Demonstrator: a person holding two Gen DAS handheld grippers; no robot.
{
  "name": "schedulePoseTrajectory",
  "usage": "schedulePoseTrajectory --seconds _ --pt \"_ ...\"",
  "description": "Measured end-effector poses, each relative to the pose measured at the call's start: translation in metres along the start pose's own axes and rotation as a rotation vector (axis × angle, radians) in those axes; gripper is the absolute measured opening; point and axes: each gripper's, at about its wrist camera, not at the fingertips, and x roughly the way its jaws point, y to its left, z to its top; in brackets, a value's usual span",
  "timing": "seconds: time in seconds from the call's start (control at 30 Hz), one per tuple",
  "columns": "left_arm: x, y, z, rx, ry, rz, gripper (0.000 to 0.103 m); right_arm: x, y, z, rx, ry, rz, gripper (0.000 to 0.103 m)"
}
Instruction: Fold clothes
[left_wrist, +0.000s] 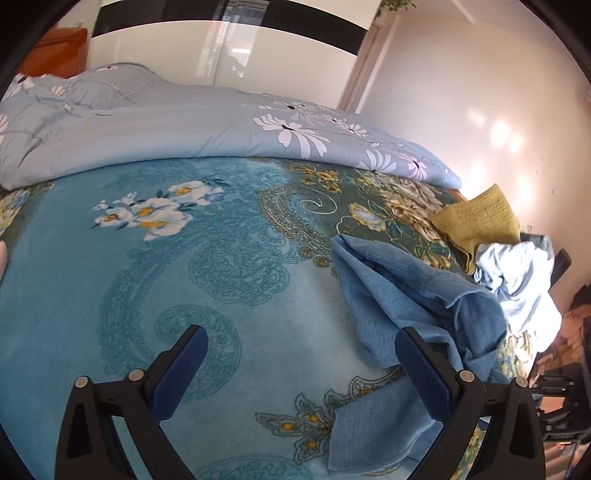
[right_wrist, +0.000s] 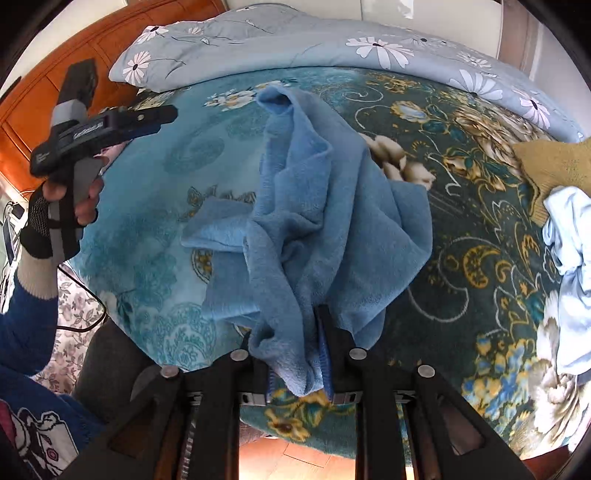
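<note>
On blanket (right_wrist: 461, 229) | blue towel (right_wrist: 325, 206) bunched, lengthwise away | right gripper (right_wrist: 297, 354) clamps near end

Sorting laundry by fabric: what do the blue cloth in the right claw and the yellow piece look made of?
Blue cloth: probably fleece or microfibre, matte with a fuzzy nap. Yellow piece: looks like ribbed knit, maybe wool or cotton.

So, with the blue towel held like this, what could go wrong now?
The right tool pinches a bunched part of the blue towel, not a clean corner, so the fold may come out crooked. The left tool is open and holds nothing. A sweep could also drag the white garment nearby.
</note>
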Motion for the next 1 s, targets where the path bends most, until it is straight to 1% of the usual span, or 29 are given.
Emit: schedulePoseTrajectory --seconds 0.03,0.1,0.2,0.27,0.3,0.4,0.47,0.57,0.63,0.7,0.73,0.8,0.9,0.97,1.0 --pt "0.008 -0.008 0.003 0.04 0.011 0.008 0.103 -0.006 -0.003 -0.004 0.017 -0.018 0.004 0.028" --pt "0.021 -0.023 0.007 0.119 0.024 0.009 0.103 -0.024 -0.007 -0.009 0.033 -0.065 0.014 0.037" --pt "0.038 -0.044 0.015 0.235 0.03 0.022 0.103 -0.047 -0.007 0.001 0.037 -0.15 0.011 0.046" --pt "0.05 -0.056 0.02 0.285 0.056 0.04 0.103 -0.05 -0.005 0.019 0.028 -0.196 0.014 0.049" --pt "0.055 -0.061 0.02 0.303 0.066 0.036 0.103 -0.051 -0.003 0.029 0.022 -0.217 0.016 0.05" --pt "0.065 -0.07 0.015 0.337 0.107 0.022 0.103 -0.039 -0.001 0.068 -0.022 -0.228 0.048 0.05" --pt "0.066 -0.075 0.007 0.369 0.116 0.018 0.103 -0.03 -0.009 0.093 -0.013 -0.227 0.055 0.05" --pt "0.06 -0.075 -0.002 0.404 0.111 0.023 0.103 -0.018 -0.022 0.117 0.035 -0.226 0.112 0.05" --pt "0.054 -0.068 -0.002 0.408 0.096 0.035 0.103 -0.006 -0.026 0.125 0.056 -0.201 0.123 0.05" --pt "0.048 -0.059 0.002 0.404 0.08 0.031 0.103 0.005 -0.018 0.125 0.037 -0.165 0.111 0.05" --pt "0.046 -0.054 0.004 0.399 0.076 0.036 0.103 0.009 -0.012 0.122 0.029 -0.155 0.119 0.05" --pt "0.047 -0.042 0.008 0.379 0.077 0.049 0.103 0.009 -0.003 0.114 0.011 -0.169 0.128 0.05" --pt "0.053 -0.025 0.013 0.316 0.093 0.048 0.103 0.008 0.02 0.099 -0.037 -0.184 0.058 0.05" --pt "0.055 -0.02 0.014 0.277 0.096 0.015 0.103 0.013 0.034 0.092 -0.075 -0.184 0.037 0.05" --pt "0.057 -0.018 0.015 0.259 0.097 -0.002 0.103 0.019 0.039 0.09 -0.083 -0.169 0.014 0.05"
